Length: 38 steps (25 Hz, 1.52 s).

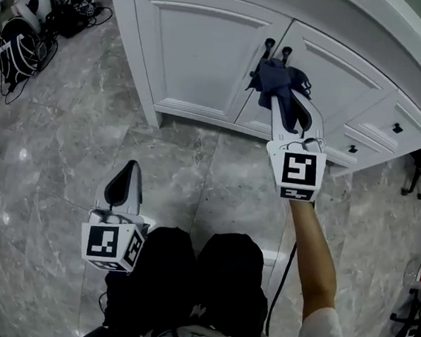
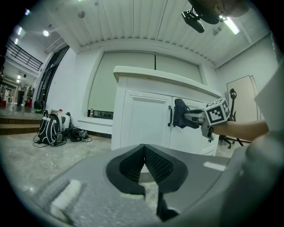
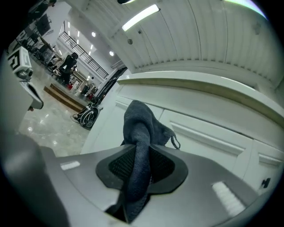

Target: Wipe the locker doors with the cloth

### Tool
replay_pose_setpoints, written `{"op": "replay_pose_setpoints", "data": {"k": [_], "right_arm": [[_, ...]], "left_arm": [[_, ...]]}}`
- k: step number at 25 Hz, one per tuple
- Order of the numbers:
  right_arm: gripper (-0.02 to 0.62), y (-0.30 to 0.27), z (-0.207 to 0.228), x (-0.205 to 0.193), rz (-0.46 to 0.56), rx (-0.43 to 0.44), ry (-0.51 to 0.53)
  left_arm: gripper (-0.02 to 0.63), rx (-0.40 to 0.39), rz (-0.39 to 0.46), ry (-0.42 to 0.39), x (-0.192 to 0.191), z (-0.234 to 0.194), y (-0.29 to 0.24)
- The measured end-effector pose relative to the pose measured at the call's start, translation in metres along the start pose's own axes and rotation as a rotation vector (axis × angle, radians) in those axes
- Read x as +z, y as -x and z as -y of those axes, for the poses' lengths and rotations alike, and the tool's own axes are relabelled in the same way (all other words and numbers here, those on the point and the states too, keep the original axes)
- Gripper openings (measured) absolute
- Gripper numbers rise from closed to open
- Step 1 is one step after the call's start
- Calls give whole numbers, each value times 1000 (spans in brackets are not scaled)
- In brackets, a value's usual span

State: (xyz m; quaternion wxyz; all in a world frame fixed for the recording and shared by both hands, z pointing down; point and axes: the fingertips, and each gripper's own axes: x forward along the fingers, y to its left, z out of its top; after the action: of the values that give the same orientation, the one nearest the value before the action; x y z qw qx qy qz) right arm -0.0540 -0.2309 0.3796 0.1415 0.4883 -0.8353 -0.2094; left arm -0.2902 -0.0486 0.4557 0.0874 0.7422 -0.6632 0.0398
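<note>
Between the jaws of the right gripper [image 3: 142,153], a dark blue cloth [image 3: 138,117], pinched tight. Cloth bunched up in a lump past the jaw tips, and more of it hanging down between the pads. On the left gripper [image 2: 144,148], jaws closed tip to tip, with nothing in them.

Just past the cloth, the white locker doors [image 1: 200,51], two of them side by side in the upper middle of the head view. Two black handles [image 1: 269,45] at the line where the doors meet. Cloth right up against those handles and over their lower ends. Touching the right-hand door or not: hard to tell. To the right of the doors, small white drawers [image 1: 381,114] with little black knobs [image 1: 396,128]. In the upper left corner, a black and white backpack [image 1: 18,43] and a heap of black cables [image 1: 81,8] on the grey stone floor [image 1: 63,148].

From the lower right of the head view, the right arm [image 1: 314,250] stretched out straight toward the doors, with its gripper pointing up the frame. In the lower left, the left gripper low and pulled back, close to the knees in black trousers [image 1: 230,271], aimed toward the left-hand door and well apart from both doors and the cloth.
</note>
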Motion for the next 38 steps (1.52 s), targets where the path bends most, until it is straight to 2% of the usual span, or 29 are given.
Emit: {"op": "replay_pose_setpoints", "data": {"k": [5, 11, 17, 38], "right_arm": [[83, -6, 50, 20, 47, -44, -31], [83, -29, 72, 29, 55, -38, -60], [83, -38, 94, 13, 31, -66, -120], [84, 33, 205, -49, -80, -276, -41]], "left_arm": [[2, -55, 24, -27, 24, 45, -20], [2, -72, 30, -50, 38, 73, -25], [2, -58, 30, -78, 35, 77, -19], [2, -48, 9, -100, 33, 89, -17]]}}
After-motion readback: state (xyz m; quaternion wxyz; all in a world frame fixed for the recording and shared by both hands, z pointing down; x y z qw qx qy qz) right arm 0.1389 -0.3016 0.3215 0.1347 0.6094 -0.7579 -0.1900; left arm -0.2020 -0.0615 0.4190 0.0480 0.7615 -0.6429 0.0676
